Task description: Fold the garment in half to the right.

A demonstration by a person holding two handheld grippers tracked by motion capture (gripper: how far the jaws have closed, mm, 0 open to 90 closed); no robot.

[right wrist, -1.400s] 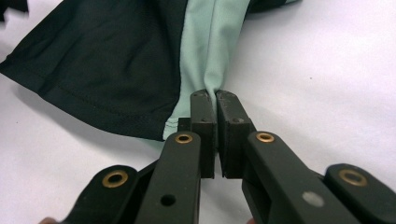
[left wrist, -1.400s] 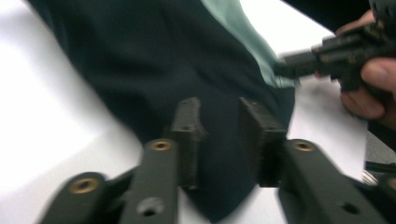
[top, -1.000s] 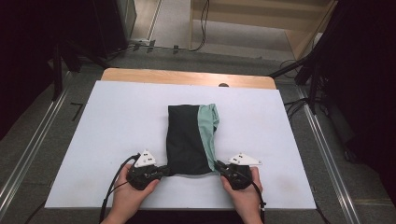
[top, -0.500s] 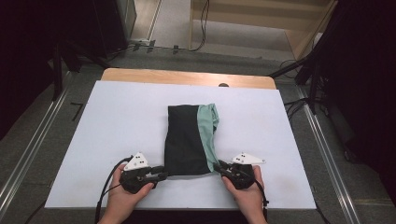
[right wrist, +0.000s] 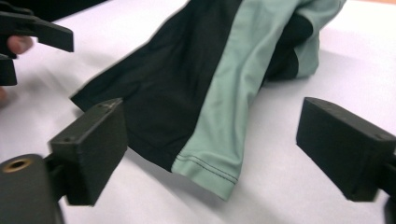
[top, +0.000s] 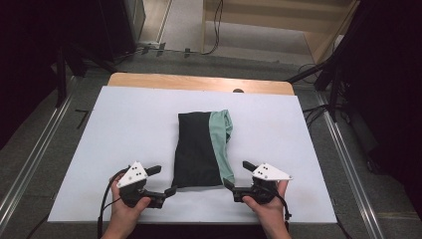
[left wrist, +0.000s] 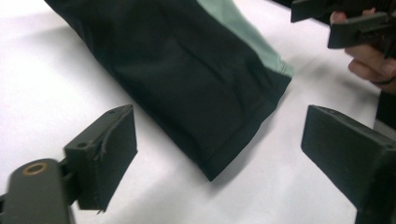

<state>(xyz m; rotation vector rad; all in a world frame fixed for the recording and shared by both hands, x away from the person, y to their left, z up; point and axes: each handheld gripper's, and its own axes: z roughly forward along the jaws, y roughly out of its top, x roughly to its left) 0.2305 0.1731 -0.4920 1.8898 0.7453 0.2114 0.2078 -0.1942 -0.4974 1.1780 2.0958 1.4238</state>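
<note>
Both the left gripper (top: 165, 180) and right gripper (top: 238, 178) are sitting wide after just opening, releasing the folded garment (top: 199, 152), suggesting this fold is finishing.

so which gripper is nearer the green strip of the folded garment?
Right. The right gripper, jaws just opened and empty, sits beside the green strip's near corner. The left gripper, also just opened, is off the black side of the garment.

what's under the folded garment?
The garment lies flat on the white sheet that covers the wooden table. Whatever is between its folded layers is hidden.
</note>
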